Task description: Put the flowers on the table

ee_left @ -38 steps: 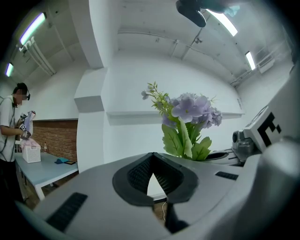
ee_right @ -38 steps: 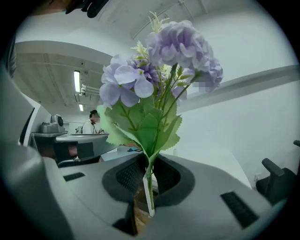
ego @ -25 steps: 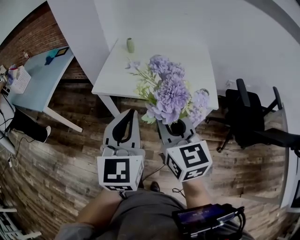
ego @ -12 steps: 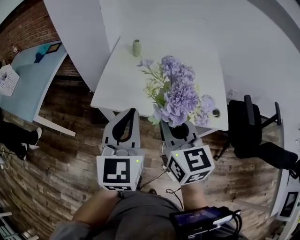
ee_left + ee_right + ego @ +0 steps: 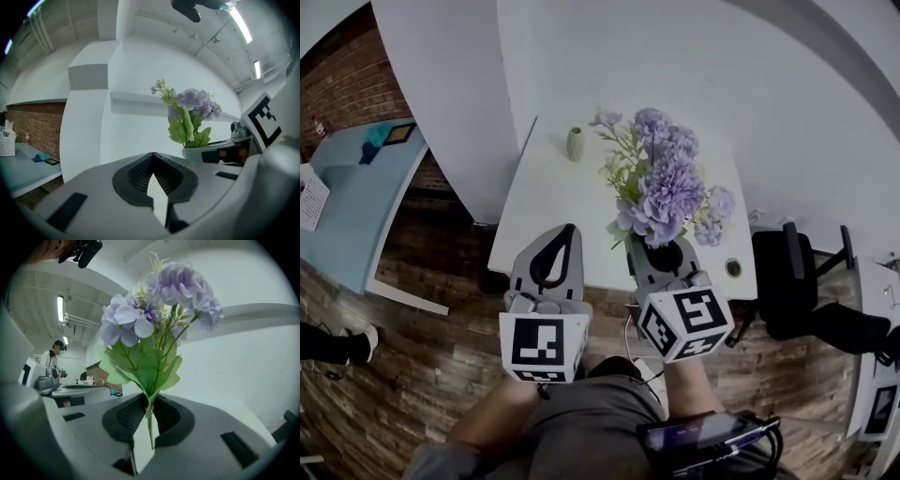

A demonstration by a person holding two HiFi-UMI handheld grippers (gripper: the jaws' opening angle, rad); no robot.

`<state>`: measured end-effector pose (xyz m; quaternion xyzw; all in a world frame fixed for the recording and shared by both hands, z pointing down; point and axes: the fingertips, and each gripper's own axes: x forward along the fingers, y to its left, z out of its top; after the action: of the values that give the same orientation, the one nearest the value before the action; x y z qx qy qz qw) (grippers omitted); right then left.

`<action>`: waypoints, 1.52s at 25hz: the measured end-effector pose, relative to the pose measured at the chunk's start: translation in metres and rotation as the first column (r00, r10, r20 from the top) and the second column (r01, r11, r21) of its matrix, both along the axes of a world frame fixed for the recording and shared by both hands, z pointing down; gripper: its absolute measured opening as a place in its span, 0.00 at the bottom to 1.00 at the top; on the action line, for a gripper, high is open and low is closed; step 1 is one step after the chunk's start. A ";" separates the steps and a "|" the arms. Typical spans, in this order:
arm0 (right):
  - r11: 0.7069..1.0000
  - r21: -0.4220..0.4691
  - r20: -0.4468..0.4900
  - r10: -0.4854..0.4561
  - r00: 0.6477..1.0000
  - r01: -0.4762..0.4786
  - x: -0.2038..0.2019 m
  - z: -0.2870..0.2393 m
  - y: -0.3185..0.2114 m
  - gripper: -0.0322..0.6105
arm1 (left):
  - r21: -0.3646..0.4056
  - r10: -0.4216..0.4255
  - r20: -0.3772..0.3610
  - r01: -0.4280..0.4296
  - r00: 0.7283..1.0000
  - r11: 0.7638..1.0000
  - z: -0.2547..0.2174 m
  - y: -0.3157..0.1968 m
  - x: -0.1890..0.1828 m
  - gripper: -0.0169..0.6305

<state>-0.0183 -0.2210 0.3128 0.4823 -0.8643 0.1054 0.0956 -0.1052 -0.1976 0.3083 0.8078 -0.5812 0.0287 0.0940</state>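
On white table (image 5: 546,208) green vase (image 5: 575,144); right gripper (image 5: 659,247) clamps flowers (image 5: 667,186), left gripper (image 5: 566,231) closed, empty

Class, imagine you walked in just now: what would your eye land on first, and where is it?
The bunch of purple flowers stands out most, its stem clamped upright in the right gripper above the near edge of the white table. Next comes the small green vase toward the table's far side, and the left gripper, shut and empty, beside the right one.
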 end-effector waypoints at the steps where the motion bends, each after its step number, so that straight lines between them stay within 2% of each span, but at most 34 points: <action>1: 1.000 0.007 -0.002 0.007 1.000 -0.007 0.001 -0.001 -0.011 0.13 | 0.001 0.005 -0.002 -0.005 1.000 1.000 0.002 -0.011 0.001 0.04; 6: 0.999 0.030 -0.006 0.029 1.000 -0.029 0.004 -0.008 -0.041 0.13 | 0.003 0.027 -0.003 -0.027 1.000 1.000 0.006 -0.038 0.005 0.04; 16: 0.999 0.017 -0.017 0.041 0.999 -0.041 0.007 0.001 -0.052 0.13 | -0.023 0.024 0.004 -0.024 1.000 0.999 0.019 -0.051 0.004 0.04; 22: 0.999 0.036 -0.013 0.013 1.000 -0.012 0.007 0.003 -0.058 0.13 | 0.016 -0.005 0.022 0.004 1.000 1.000 0.018 -0.059 0.003 0.04; 29: 0.999 0.035 0.001 -0.036 0.999 0.036 0.009 0.011 -0.126 0.13 | 0.016 -0.051 0.049 0.050 0.997 0.999 0.023 -0.124 0.011 0.04; 32: 0.998 0.034 0.012 -0.059 0.998 0.058 0.003 0.012 -0.111 0.13 | 0.022 -0.062 0.052 0.061 0.997 0.998 0.019 -0.111 0.010 0.04; 38: 1.000 0.004 -0.006 -0.015 1.000 0.015 0.004 0.008 -0.076 0.13 | -0.014 -0.024 0.022 0.024 0.999 1.000 0.018 -0.076 0.010 0.04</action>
<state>-0.0146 -0.2972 0.3210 0.4763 -0.8679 0.1013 0.0981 -0.0953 -0.2740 0.3265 0.7998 -0.5915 0.0407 0.0936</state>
